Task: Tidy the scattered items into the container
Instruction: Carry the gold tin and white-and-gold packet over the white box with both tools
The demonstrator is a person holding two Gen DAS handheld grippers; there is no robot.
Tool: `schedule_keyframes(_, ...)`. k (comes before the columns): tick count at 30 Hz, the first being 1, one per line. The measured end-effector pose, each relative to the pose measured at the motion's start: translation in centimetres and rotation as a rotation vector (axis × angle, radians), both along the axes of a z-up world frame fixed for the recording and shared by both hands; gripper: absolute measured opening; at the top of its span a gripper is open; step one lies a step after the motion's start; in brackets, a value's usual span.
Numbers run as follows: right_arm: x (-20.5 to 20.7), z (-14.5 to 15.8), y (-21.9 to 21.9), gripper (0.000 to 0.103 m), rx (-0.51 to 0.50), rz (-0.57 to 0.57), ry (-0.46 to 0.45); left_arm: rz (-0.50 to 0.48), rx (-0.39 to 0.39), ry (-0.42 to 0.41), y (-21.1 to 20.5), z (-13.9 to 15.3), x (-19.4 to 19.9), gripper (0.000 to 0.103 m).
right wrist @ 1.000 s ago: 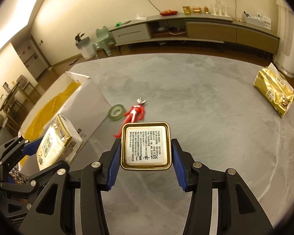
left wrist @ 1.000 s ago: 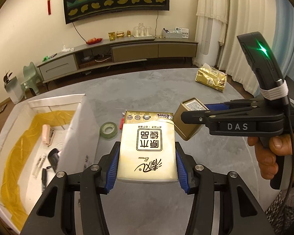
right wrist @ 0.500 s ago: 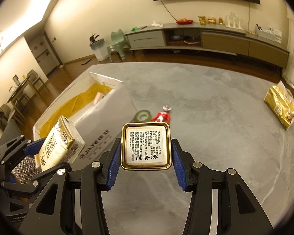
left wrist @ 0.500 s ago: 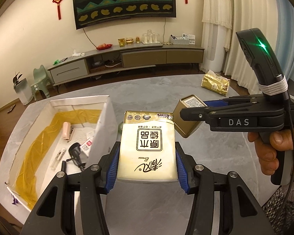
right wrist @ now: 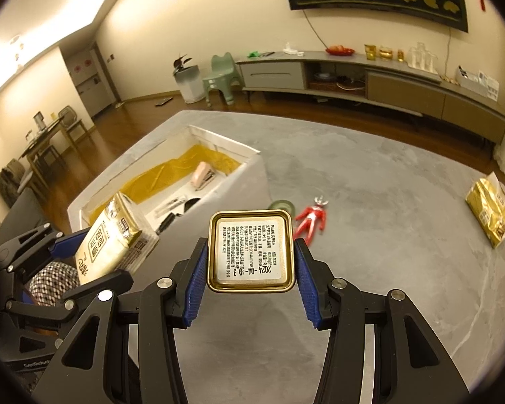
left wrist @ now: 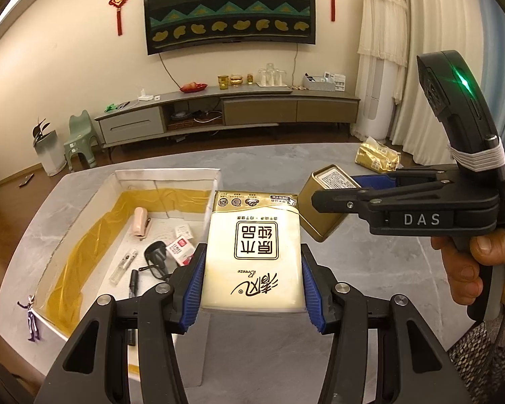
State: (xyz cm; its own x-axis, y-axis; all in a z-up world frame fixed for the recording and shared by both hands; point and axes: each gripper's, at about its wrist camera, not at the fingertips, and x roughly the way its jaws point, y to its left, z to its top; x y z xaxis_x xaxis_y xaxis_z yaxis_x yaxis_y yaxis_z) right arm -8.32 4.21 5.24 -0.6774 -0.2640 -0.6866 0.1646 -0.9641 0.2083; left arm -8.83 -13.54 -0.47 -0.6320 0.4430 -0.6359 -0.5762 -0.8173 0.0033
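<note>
My left gripper (left wrist: 252, 282) is shut on a cream and gold tissue pack (left wrist: 254, 252), held in the air by the right wall of the white box (left wrist: 165, 176). The box has a yellow lining and holds a pink stapler (left wrist: 140, 221), a pen, a black item and a small red-and-white packet. My right gripper (right wrist: 250, 281) is shut on a square gold tin (right wrist: 251, 250), held above the grey table. In the right wrist view the tissue pack (right wrist: 109, 240) hangs at the box's (right wrist: 219, 139) near corner.
On the grey table (right wrist: 387, 235) lie a red toy figure (right wrist: 311, 219), a green tape roll (right wrist: 281, 206) and a gold foil bag (right wrist: 491, 210). A purple figure (left wrist: 32, 316) lies left of the box. A hand (left wrist: 468, 259) grips the right gripper's handle.
Both grippers have risen and swung left toward the box, still holding their items. More of the box's inside now shows.
</note>
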Motion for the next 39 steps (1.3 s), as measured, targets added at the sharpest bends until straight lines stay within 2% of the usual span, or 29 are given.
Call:
schedule_keyframes(21, -0.8, 1.8, -7.4, 0.052, 0.053, 0.112, 0.029, 0.119, 0.067, -0.022, -8.2, 0.2, -1.8, 0.052)
schedule_keyframes(39, -2.3, 2.1, -13.1, 0.052, 0.083, 0.192, 0.04, 0.193, 0.106, -0.045, -13.2, -0.3, -3.8, 0.052)
